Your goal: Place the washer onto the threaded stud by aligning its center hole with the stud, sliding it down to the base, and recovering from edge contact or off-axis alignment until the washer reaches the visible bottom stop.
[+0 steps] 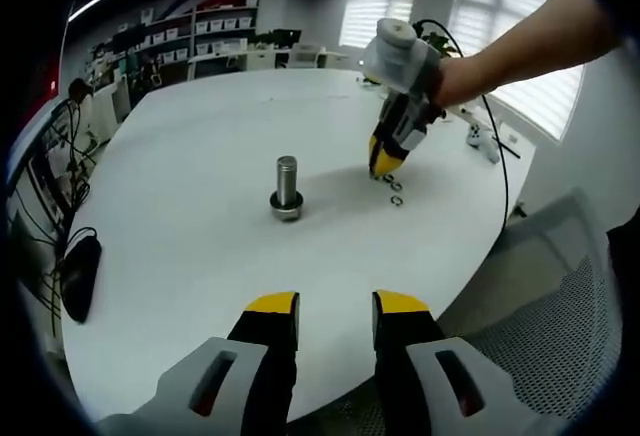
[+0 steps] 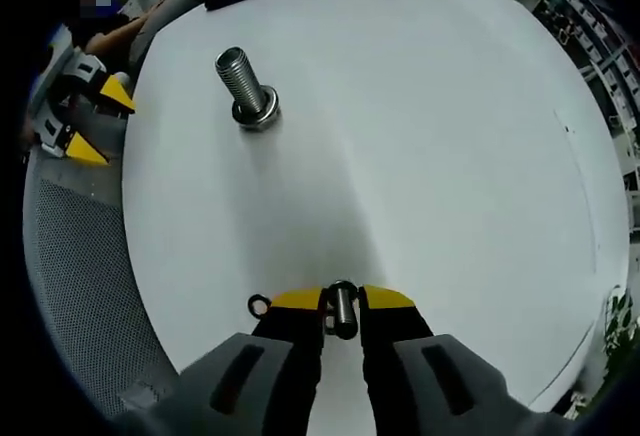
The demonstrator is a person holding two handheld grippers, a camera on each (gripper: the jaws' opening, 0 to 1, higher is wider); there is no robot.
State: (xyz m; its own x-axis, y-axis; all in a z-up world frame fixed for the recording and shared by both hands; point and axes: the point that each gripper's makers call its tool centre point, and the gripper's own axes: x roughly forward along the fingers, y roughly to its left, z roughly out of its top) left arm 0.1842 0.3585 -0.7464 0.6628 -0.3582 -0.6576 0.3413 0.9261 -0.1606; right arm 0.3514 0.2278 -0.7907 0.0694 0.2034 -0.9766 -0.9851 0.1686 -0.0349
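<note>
A thin metal washer point(image 2: 343, 308) is pinched edge-on between the yellow-tipped jaws of the right gripper point(image 2: 343, 303), low over the smooth white round table point(image 2: 430, 136). The threaded steel stud point(image 2: 243, 84) is seen upright on its ringed base, well apart on the far left. The left gripper point(image 1: 335, 306) is held with jaws apart and empty at the near table edge; small dark rings point(image 1: 393, 188) lie beside the right gripper's tips.

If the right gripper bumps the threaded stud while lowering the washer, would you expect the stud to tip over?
Possibly. The threaded stud stands upright on the white table, tall and narrow, on a wider base, with no visible fixing. It looks like solid metal, so a light touch may not move it. The washer held in the right gripper looks stiff and probably slippery.
</note>
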